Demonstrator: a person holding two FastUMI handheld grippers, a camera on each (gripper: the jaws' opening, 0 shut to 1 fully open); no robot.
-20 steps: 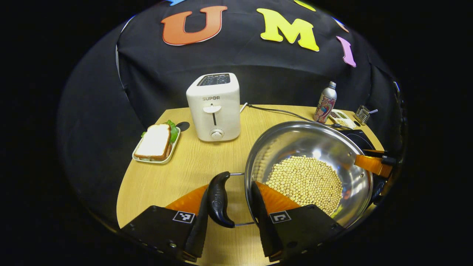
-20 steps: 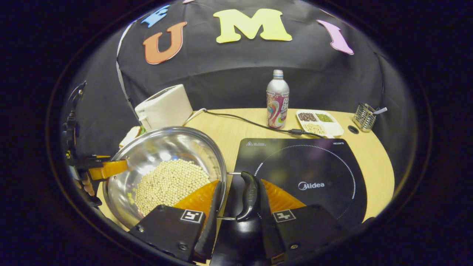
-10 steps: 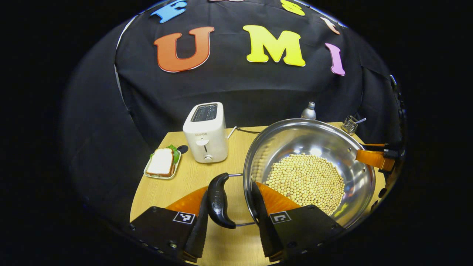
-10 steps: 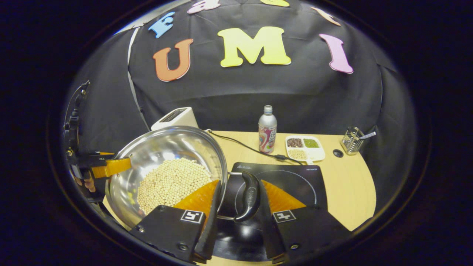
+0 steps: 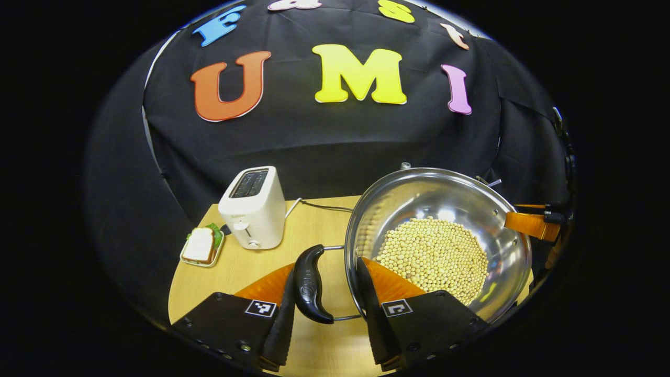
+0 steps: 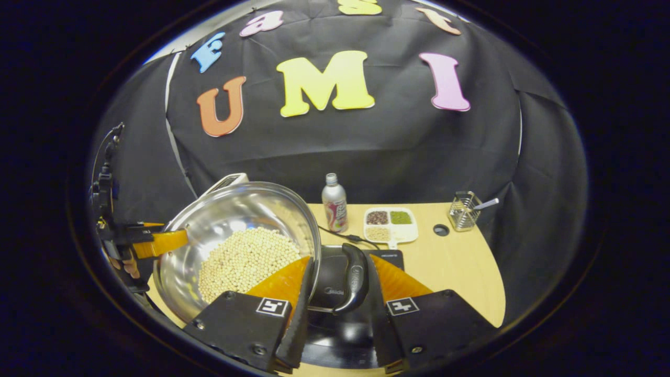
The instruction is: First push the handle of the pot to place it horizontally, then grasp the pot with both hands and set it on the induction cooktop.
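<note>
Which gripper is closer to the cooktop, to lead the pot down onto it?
The right gripper. In its view the cooktop lies right beneath it and the pot's handle. The left gripper hangs over bare table, on the pot's far side.

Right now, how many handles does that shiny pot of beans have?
2. One handle sits on the pot's left side, between the left claw's fingers. The other handle sits on its right side, between the right claw's fingers.
</note>
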